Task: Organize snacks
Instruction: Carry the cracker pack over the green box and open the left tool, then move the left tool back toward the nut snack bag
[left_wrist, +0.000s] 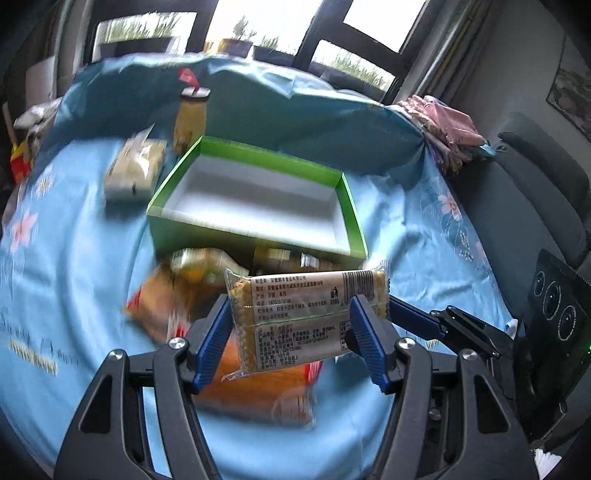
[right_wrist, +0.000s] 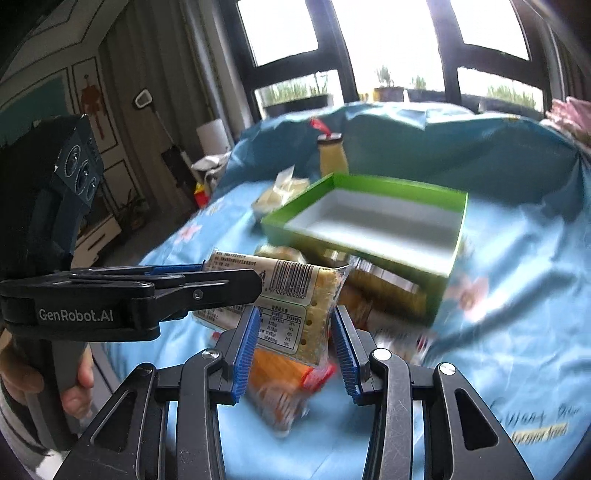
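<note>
A clear cracker packet with a white printed label and a barcode hangs above the bed. My left gripper is shut on it, one blue pad on each side. In the right wrist view the same packet has its barcode end pinched between the pads of my right gripper, which is shut on it. The left gripper reaches in from the left, side-on. An open green box with a bare white inside lies just beyond, also seen as the green box.
An orange snack bag lies under the held packet. More packets lie against the box's near wall. A pale packet and a yellow drink bottle are at the box's far left. Pink folded cloth and a dark chair are on the right.
</note>
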